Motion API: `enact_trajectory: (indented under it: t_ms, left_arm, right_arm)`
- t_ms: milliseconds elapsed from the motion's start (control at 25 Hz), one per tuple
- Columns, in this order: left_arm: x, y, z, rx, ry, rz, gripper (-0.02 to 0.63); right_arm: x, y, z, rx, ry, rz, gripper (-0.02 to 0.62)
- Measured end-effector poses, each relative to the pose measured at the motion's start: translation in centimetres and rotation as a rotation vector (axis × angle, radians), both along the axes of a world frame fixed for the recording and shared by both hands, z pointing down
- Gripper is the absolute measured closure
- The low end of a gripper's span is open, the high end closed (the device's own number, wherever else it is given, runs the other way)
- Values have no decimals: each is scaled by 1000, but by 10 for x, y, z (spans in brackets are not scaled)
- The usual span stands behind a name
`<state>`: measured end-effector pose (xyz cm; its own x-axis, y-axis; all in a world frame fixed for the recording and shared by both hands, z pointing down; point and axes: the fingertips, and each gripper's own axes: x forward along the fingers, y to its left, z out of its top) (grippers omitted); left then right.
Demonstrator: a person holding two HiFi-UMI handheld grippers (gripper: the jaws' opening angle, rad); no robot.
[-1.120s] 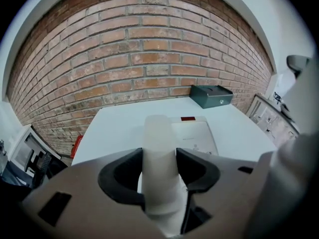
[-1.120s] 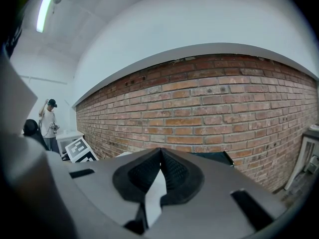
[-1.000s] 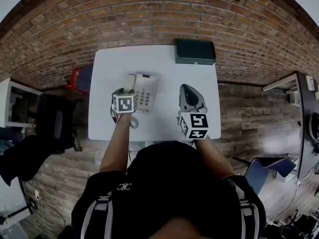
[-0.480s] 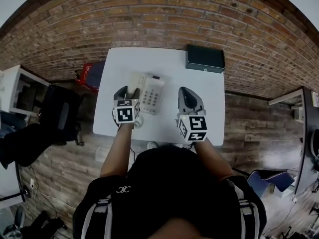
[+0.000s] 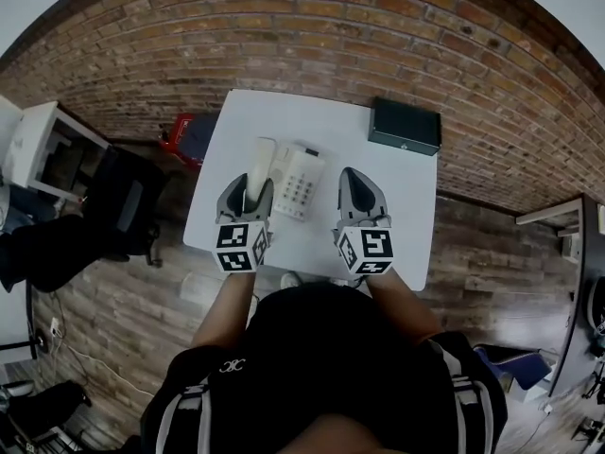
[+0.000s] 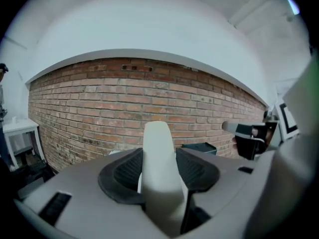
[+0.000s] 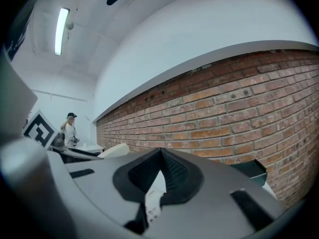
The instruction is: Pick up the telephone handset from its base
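My left gripper (image 5: 248, 187) is shut on the cream telephone handset (image 5: 260, 157), which hangs lifted off and to the left of the phone base (image 5: 302, 180). In the left gripper view the handset (image 6: 158, 168) stands upright between both ribbed pads, its top end past the fingertips. The base, cream with a keypad, lies on the white table (image 5: 397, 197). My right gripper (image 5: 353, 180) hovers right of the base with its tips together and nothing held. The base's keypad (image 7: 151, 203) shows through the gap below the right gripper's pads.
A black box (image 5: 405, 126) sits at the table's far right corner by the brick wall. Left of the table are a red object (image 5: 178, 132), a black chair (image 5: 123, 206) and a white shelf (image 5: 43, 149). A person (image 7: 70, 126) stands far off.
My left gripper has risen with the handset, lifting it off the base. The right gripper shifted slightly and stays empty. The head view has swung, so the table sits more to the right.
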<state>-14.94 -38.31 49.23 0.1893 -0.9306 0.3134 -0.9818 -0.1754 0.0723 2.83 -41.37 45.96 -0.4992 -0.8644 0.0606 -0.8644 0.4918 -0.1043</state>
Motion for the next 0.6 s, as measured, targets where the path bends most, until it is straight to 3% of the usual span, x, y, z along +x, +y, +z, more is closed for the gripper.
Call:
enact_trajectory:
  t_ms: [200, 600]
  left_arm:
    - [-5, 18, -15, 60, 45, -37, 399]
    - [-3, 29, -13, 49, 54, -42, 399]
  right_arm:
    - [-3, 2, 1, 10, 41, -13, 597]
    - [-9, 12, 0, 19, 28, -41, 597]
